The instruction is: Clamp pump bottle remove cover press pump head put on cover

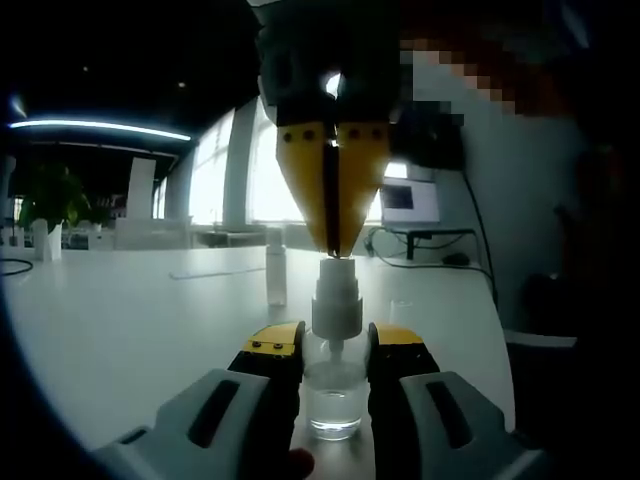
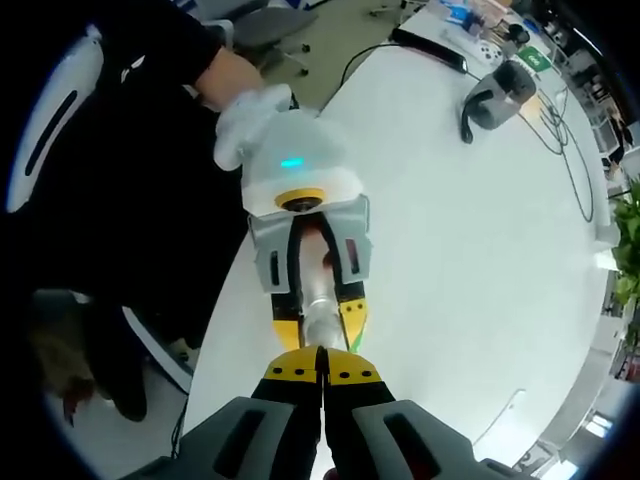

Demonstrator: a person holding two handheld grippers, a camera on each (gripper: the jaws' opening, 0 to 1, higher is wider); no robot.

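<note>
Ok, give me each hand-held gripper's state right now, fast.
Left hand-held gripper: shut on the pump bottle, clamping its clear body upright on the table.
Right hand-held gripper: shut, tips down on the pump head.

Clear pump bottle (image 1: 334, 395) standing upright on the white counter (image 1: 130, 320), a little clear liquid in its base, white pump head (image 1: 336, 300) on top, uncovered. Slim clear cover (image 1: 276, 268) upright farther back on the counter, well apart.
</note>
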